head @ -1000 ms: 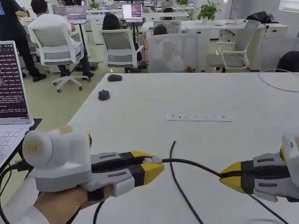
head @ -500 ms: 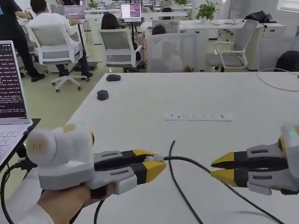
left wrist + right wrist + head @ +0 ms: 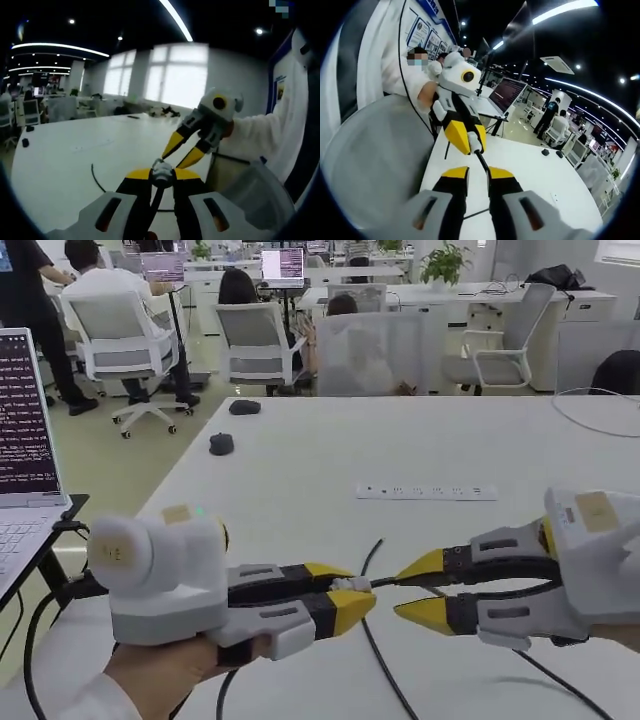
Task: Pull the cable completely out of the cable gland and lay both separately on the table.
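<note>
Pinching a small pale cable gland (image 3: 161,169) between its yellow tips, the left gripper (image 3: 354,588) holds the fitting in the air just above the near edge of the white table (image 3: 300,460). The right gripper (image 3: 399,592) faces it nose to nose.

The black cable (image 3: 481,160) comes out of the gland and runs straight between the right gripper's jaws, which are spread on either side of it and are not clamping it. Beyond them the cable drops to the tabletop and trails off toward the person. In the right gripper view the cable lies in the gap between the two yellow tips, with the gland just ahead of them.

By the look of it, the task is at an early stage. The gland is secured, but the cable is not yet gripped and appears to be threaded through the fitting, so nothing has been separated or set down. What is left seems to be:

- closing the right jaws on the cable close to the gland;
- drawing the two grippers apart until the cable's end comes free;
- laying the cable and the gland on the table, apart from each other.

A white power strip (image 3: 427,492) lies farther back on the tabletop. Two dark computer mice (image 3: 222,443) sit near the far left edge.
</note>
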The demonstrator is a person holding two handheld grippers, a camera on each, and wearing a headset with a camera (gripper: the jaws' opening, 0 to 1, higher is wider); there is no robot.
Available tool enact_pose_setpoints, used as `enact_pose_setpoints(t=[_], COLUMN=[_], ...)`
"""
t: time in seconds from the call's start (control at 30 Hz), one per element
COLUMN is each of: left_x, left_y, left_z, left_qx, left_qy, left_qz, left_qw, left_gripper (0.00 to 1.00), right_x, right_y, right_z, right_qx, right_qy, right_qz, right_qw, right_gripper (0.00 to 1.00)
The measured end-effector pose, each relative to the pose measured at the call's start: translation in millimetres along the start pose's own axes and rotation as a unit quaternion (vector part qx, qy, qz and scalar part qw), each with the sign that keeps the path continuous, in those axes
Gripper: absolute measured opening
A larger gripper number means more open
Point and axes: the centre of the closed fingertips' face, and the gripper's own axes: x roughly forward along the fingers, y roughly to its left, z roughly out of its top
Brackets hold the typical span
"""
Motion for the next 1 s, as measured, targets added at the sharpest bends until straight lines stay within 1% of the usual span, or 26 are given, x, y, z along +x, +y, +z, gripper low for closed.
enact_pose_setpoints(t=[0.07, 0.13, 0.2, 0.33, 0.47, 0.5, 0.57, 0.67, 0.83, 1.0], left_x=[-0.2, 0.6, 3.2, 8.3, 10.1, 10.0, 9.2, 8.1, 6.7, 1.4], left_y=[-1.1, -4.0, -9.4, -17.3, -22.3, -21.3, -21.0, -20.2, -17.2, -11.9], left_z=[-0.7, -1.4, -1.4, -1.4, -1.3, -2.8, -3.6, -3.4, -2.4, -1.6], left_qx=[0.0, 0.002, 0.006, 0.009, 0.013, 0.019, 0.014, 0.016, 0.014, 0.005], left_qy=[0.001, 0.002, 0.002, 0.003, 0.003, 0.007, 0.008, 0.007, 0.004, -0.004], left_qz=[-0.002, -0.007, -0.016, -0.03, -0.039, -0.036, -0.037, -0.036, -0.032, -0.026], left_qw=[1.0, 1.0, 0.9998, 0.9995, 0.9992, 0.9992, 0.9992, 0.9992, 0.9994, 0.9996], left_gripper=[0.16, 0.16, 0.16, 0.16, 0.16, 0.16, 0.16, 0.16, 0.16, 0.16], right_x=[-2.4, -2.3, -1.0, 3.9, 9.0, 10.0, 10.1, 10.9, 11.7, 9.5], right_y=[-5.9, -5.2, -2.7, 1.9, 7.7, 7.3, 8.4, 9.0, 8.0, 4.6], right_z=[1.2, 1.9, 0.2, -2.0, -3.1, -4.4, -4.9, -4.3, -4.2, -8.7], right_qx=[0.004, 0.004, -0.004, -0.013, -0.026, -0.033, -0.033, -0.035, -0.038, -0.035], right_qy=[-0.004, -0.005, 0.002, 0.009, 0.017, 0.022, 0.022, 0.02, 0.019, 0.023], right_qz=[-0.007, -0.002, 0.006, 0.014, 0.024, 0.021, 0.027, 0.03, 0.031, 0.027], right_qw=[1.0, 1.0, 1.0, 0.9998, 0.9992, 0.999, 0.9988, 0.9987, 0.9986, 0.9987], right_gripper=[0.17, 0.2, 0.22, 0.2, 0.09, 0.09, 0.08, 0.07, 0.06, 0.05])
